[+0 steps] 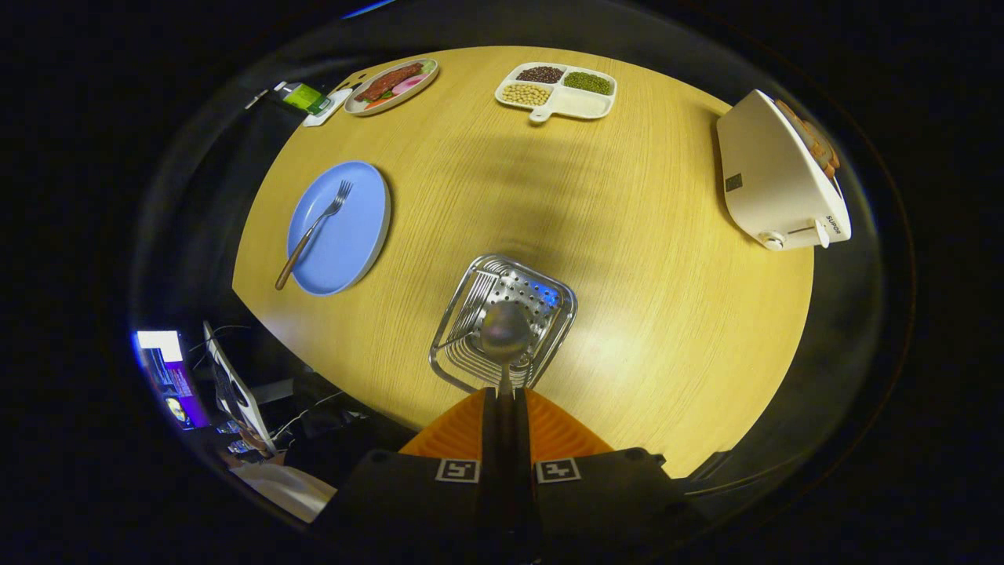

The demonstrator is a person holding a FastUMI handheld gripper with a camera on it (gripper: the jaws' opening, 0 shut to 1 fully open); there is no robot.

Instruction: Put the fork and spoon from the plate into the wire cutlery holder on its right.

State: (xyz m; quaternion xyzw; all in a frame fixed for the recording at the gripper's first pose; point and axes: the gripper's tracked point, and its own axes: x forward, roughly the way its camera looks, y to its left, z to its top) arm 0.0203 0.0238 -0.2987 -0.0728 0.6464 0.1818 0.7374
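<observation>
My gripper (506, 391) is shut on the handle of a metal spoon (504, 331). The spoon's bowl hangs just ahead of the fingers, directly over the open top of the wire cutlery holder (471, 302), which stands on the wooden table. To the holder's left lies the blue plate (357, 235). A fork (314, 231) with a wooden handle rests across the plate, its handle end sticking out past the plate's near rim.
A white toaster (776, 176) sits at the table's right edge. At the far side stand a divided white tray (576, 102) with beans and a plate of food (390, 85). Monitors and cables lie beyond the table's left edge.
</observation>
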